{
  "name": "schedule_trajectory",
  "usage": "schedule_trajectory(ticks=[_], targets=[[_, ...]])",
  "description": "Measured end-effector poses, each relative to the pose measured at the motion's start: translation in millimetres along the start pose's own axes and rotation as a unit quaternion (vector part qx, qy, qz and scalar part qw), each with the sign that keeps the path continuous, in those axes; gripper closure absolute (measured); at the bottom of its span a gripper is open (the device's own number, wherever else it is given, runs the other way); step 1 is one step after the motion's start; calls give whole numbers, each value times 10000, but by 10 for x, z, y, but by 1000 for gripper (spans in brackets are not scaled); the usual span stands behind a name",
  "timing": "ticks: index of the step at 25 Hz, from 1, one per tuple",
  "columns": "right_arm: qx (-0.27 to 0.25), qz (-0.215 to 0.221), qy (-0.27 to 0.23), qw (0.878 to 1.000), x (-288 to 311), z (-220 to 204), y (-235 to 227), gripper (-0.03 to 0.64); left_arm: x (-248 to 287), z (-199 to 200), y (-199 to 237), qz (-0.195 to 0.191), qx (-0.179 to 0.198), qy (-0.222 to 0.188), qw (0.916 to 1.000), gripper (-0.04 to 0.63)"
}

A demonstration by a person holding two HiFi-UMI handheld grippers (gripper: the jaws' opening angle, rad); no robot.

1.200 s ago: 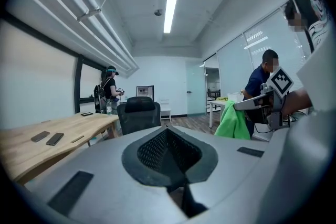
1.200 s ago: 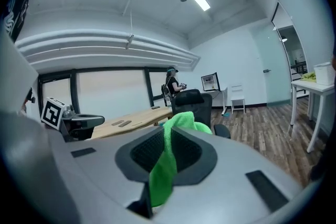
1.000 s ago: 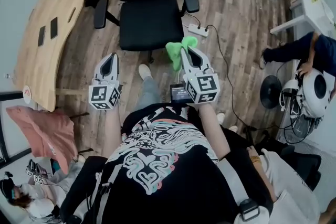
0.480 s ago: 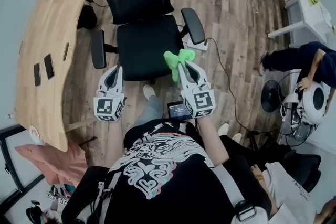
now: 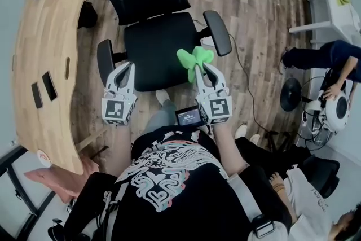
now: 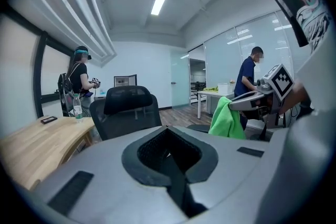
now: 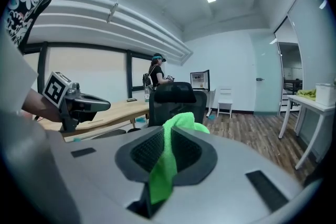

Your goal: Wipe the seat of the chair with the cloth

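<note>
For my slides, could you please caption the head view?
Right gripper, shut on a green cloth, and empty left gripper near the black chair's seat.

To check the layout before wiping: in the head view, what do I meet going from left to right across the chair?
Wooden desk → first armrest → chair seat → second armrest → white table.

The cloth (image 5: 194, 58) is bright green. The chair (image 5: 155, 48) is black. The desk (image 5: 35, 36) is pale wood, the floor (image 5: 259, 8) brown planks. The shirt (image 5: 169, 189) is black with white and pink swirls.
</note>
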State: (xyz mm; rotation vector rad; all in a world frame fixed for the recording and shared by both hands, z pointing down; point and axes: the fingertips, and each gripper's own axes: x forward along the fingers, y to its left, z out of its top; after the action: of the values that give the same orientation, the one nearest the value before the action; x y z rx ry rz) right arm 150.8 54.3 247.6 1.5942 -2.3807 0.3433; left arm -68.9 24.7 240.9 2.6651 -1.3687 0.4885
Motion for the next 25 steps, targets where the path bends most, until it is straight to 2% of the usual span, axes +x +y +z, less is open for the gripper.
schedule_trajectory(ticks=[4, 10, 13, 16, 25], targets=[[-105, 16, 47, 9999, 196, -82, -56, 577, 208, -30, 135, -111, 20, 46, 9999, 594], [-48, 3, 438, 9990, 329, -374, -176, 577, 343, -123, 152, -121, -32, 158, 9998, 594], [-7, -21, 545, 9985, 432, -543, -276, 577, 477, -218, 178, -69, -91, 190, 9998, 594], [15, 106, 810, 9967, 417, -713, -179, 577, 386, -343, 198, 76, -262, 159, 9995, 594], [-7, 304, 1008, 9944, 560, -1101, -199, 577, 472, -759, 107, 174, -528, 418, 9976, 594]])
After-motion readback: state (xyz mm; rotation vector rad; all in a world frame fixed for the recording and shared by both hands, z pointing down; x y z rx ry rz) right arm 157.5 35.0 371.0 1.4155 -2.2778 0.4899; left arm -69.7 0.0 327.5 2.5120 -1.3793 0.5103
